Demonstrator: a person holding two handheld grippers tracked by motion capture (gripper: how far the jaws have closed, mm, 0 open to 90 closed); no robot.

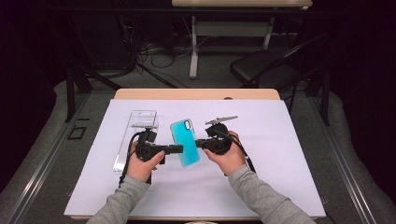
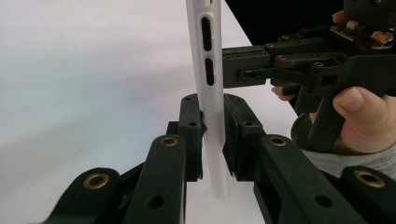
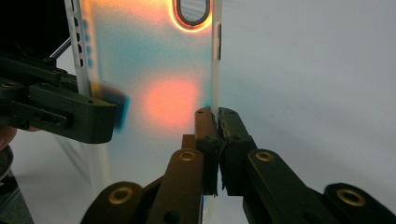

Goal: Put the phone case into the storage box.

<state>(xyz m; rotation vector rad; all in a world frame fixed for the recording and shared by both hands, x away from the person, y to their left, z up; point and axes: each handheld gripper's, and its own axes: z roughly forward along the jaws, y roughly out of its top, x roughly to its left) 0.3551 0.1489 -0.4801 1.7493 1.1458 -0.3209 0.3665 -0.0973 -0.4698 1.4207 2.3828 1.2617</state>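
Turquoise phone case point(image 1: 185, 142) hangs above the table's point(image 1: 280, 186) middle, left claw point(image 1: 178, 149) and right claw point(image 1: 200, 143) each clamped on one side edge; keep both grips level to avoid twisting.

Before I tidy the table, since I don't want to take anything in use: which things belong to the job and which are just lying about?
In use:
- turquoise phone case
- left claw, shut on the case's edge
- right claw, shut on its opposite edge

Lying about:
- clear plastic package on the white sheet
- folding chair beyond the table
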